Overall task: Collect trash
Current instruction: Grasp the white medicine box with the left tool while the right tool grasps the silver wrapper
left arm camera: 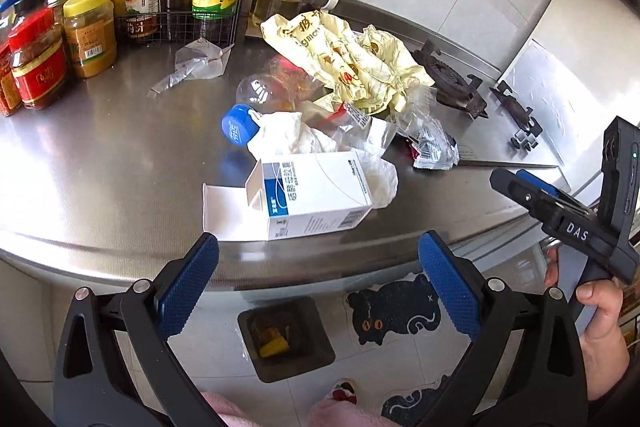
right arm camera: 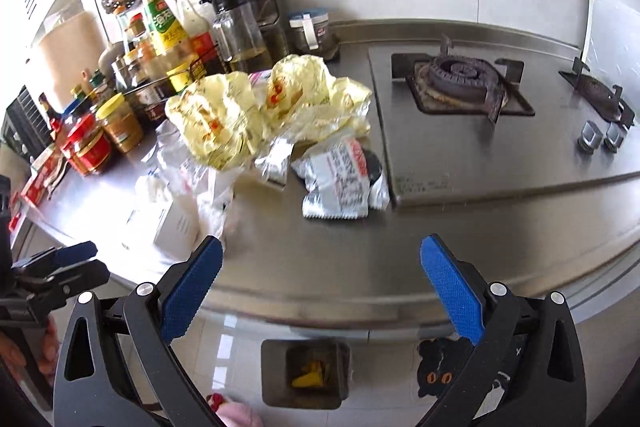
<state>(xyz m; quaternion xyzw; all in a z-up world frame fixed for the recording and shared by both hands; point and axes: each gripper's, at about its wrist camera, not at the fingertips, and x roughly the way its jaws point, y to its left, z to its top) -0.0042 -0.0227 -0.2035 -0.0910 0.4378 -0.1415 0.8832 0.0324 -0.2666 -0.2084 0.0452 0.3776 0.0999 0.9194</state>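
Trash collection, early stage: both grippers released and empty above the front edge of the bench.

The left gripper and the right gripper stand fully spread with nothing between the pads. The floor bin, at lower centre of both views, holds only a few yellow scraps. Most of the trash remains on the bench at frame centre: an opened white carton, crumpled tissue, a clear bottle with blue cap, a yellow food wrapper, a silver snack packet and a clear plastic scrap. Judged state: most of the collection is still to do; the carton lies nearest the left gripper.
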